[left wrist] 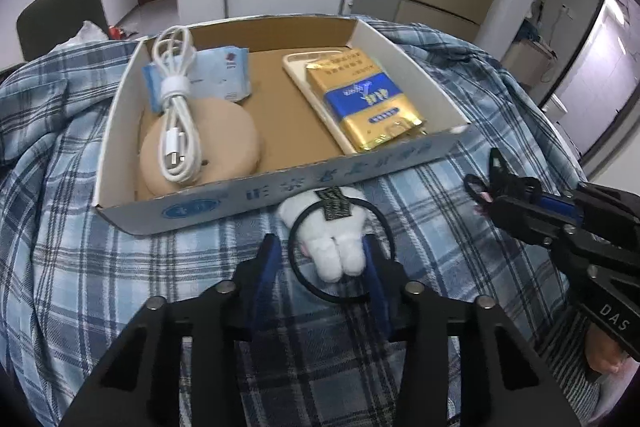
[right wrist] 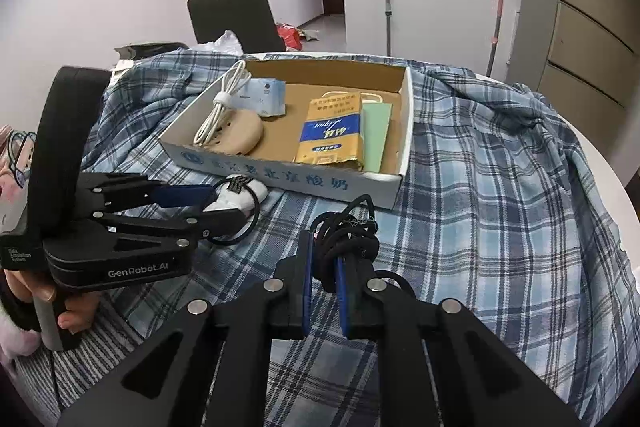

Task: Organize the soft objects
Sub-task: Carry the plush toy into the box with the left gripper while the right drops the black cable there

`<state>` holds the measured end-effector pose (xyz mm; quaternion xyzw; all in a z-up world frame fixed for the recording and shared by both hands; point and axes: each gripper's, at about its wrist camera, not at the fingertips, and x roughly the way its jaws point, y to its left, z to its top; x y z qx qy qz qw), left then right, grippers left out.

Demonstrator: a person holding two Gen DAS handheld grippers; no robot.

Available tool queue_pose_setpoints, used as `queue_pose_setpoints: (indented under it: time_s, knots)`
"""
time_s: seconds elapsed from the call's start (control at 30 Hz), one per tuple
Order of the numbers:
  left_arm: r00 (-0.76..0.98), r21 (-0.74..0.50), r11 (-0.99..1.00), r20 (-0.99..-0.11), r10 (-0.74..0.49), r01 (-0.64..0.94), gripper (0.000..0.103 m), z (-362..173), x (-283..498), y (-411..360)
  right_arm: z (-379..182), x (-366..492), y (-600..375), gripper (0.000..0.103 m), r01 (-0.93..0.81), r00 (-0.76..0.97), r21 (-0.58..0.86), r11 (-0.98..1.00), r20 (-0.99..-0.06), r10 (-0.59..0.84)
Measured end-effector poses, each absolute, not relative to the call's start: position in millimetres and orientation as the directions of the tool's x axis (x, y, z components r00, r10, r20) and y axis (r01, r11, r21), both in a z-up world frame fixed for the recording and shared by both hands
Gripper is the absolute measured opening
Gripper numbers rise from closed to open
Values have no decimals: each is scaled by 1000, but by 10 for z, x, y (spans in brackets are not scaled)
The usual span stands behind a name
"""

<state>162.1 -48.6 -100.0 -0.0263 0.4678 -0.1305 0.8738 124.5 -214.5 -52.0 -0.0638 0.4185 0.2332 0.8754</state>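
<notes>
We grip low over the plaid cloth (left wrist: 120, 267): our left gripper (left wrist: 320, 259), tilted steeply down, has its jaws pressed on the white plush hair tie (left wrist: 332, 247), just short of the cardboard box (left wrist: 280, 195) ahead of the tips. Its loose black loop (left wrist: 304, 283) rings one finger and could snag, or the plush could slip out, we judge. Our right gripper (right wrist: 324, 267), angled down beside it, is clamped tight on a bundle of black hair bands (right wrist: 348, 231) whose strands droop past the tips and may catch the box rim.
</notes>
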Motion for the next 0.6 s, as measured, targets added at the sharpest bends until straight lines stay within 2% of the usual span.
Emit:
queue_pose_setpoints:
  time_s: [0.1,0.27,0.47,0.6]
  knots:
    - [546,-165,964,-798,-256,211,19,-979,1587,-494,-548,1237,-2123,10,-474,529,87,876,-767,362]
    - [618,-150,959,-737,-272,242,18,-810,1474,-503,-552,1230,-2141,10,-474,527,97,875,-765,371]
    - [761,-117,948,-571,-309,297,18,-492,1148,-493,-500,1153,-2139,10,-478,566,71,875,-738,369]
    - [831,-61,956,-480,-281,287,18,-354,987,-503,-440,1112,-2181,10,-480,594,73,874,-706,385]
